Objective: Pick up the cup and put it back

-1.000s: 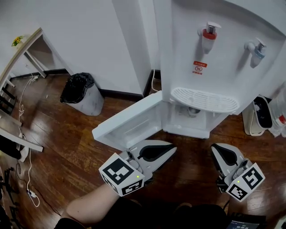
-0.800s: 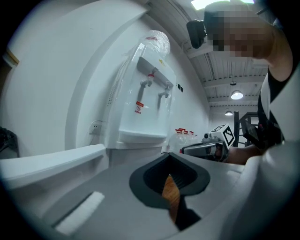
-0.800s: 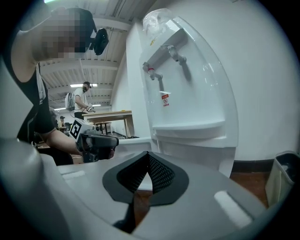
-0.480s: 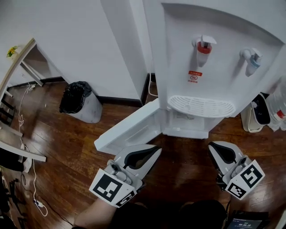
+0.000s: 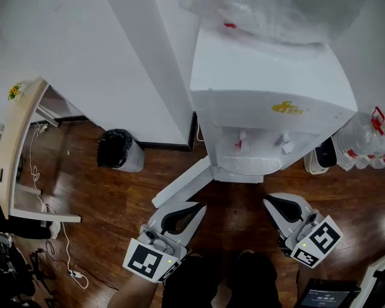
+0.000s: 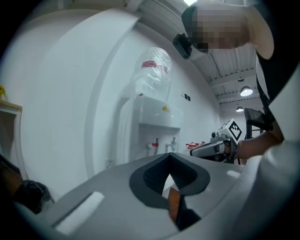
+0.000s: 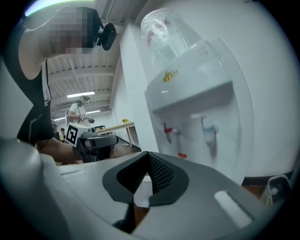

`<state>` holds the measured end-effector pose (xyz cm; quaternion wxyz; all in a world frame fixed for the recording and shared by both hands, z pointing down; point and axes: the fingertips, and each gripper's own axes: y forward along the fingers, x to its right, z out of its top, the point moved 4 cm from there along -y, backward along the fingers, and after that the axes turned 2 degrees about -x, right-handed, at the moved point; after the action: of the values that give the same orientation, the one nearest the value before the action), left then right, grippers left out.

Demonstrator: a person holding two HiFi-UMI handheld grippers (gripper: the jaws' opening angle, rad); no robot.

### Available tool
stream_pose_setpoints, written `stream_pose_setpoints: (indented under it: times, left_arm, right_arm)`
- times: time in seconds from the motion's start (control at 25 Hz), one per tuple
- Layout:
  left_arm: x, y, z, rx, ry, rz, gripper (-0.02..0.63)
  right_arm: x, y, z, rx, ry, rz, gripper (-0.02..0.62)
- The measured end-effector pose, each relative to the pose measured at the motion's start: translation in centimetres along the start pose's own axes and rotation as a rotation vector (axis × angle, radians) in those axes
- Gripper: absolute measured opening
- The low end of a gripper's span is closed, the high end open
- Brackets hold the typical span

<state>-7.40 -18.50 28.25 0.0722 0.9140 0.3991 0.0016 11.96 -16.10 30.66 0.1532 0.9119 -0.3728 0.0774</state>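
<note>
No cup shows in any view. The white water dispenser stands ahead, seen from above, with a red tap and a second tap over its drip grille. Its lower cabinet door hangs open to the left. My left gripper hovers over the floor in front of that door, jaws shut with nothing between them. My right gripper hovers to the right, below the dispenser's front, also shut and empty. The left gripper view shows its jaw tips meeting; the right gripper view shows the same.
A water bottle in plastic wrap sits on the dispenser. A bin with a black bag stands by the wall at left, and a desk at far left. Spare water bottles stand at right. The floor is dark wood.
The head view has risen, so the dispenser now shows from above and farther off. Both grippers have drawn back from the open cabinet and stay shut.
</note>
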Motion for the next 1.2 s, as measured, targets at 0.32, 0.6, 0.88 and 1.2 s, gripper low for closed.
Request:
stream_pose_setpoints:
  times: [0.32, 0.6, 0.88, 1.2]
  left_arm:
    - [3.3, -4.5, 20.2, -0.007, -0.045, 0.012, 0.001]
    - [5.5, -7.8, 35.3, 0.051, -0.160, 0.031, 0.001]
    - [6.3, -10.9, 43.6, 0.078, -0.137, 0.034, 0.001]
    - [5.6, -13.4, 44.7, 0.062, -0.161, 0.064, 0.001]
  right_arm:
    - [-6.2, -6.1, 19.6, 0.006, 0.016, -0.031, 0.002]
    - [-11.2, -10.5, 33.8, 0.024, 0.052, -0.026, 0.002]
    - [-14.3, -12.1, 42.1, 0.054, 0.025, -0.042, 0.002]
    - [-16.7, -12.9, 45.0, 0.066, -0.038, -0.040, 0.000]
